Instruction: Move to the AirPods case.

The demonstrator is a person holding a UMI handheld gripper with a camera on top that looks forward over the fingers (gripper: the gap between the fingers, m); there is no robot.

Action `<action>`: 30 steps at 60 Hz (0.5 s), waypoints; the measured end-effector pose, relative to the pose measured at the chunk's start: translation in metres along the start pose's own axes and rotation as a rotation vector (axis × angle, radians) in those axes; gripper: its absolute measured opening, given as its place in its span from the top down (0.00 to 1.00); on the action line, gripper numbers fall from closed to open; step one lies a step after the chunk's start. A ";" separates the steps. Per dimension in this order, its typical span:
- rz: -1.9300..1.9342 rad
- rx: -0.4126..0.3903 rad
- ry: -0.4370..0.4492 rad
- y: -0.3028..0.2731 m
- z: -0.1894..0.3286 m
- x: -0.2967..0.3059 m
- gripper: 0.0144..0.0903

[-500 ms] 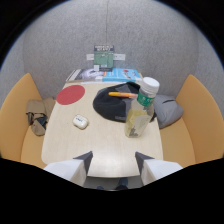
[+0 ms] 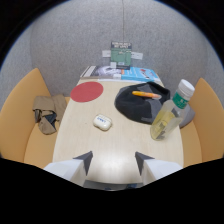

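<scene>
A small white AirPods case (image 2: 102,122) lies on the pale wooden table (image 2: 95,145), a short way beyond my left finger and a little left of the midline. My gripper (image 2: 114,162) hovers over the near edge of the table, open, with nothing between its two dark-tipped fingers.
A clear bottle with a white cap (image 2: 170,112) stands ahead to the right. Behind it lies a black cloth (image 2: 137,105) with an orange pen (image 2: 146,93). A red disc (image 2: 86,92) and magazines (image 2: 122,73) lie farther back. Tan bench seats flank the table; a bag (image 2: 47,115) sits left.
The view has closed in on the table and shifted right, so the AirPods case now appears larger and nearer the fingers. The fingers stay open.
</scene>
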 end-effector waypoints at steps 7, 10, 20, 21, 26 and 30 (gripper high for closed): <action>0.001 0.004 0.003 -0.008 0.017 -0.021 0.05; 0.002 0.009 0.007 -0.013 0.025 -0.026 0.05; 0.010 0.013 0.017 -0.028 0.057 -0.034 0.05; 0.010 0.013 0.019 -0.029 0.061 -0.035 0.05; 0.006 0.020 0.030 -0.036 0.077 -0.036 0.05; -0.003 0.020 0.038 -0.041 0.089 -0.037 0.04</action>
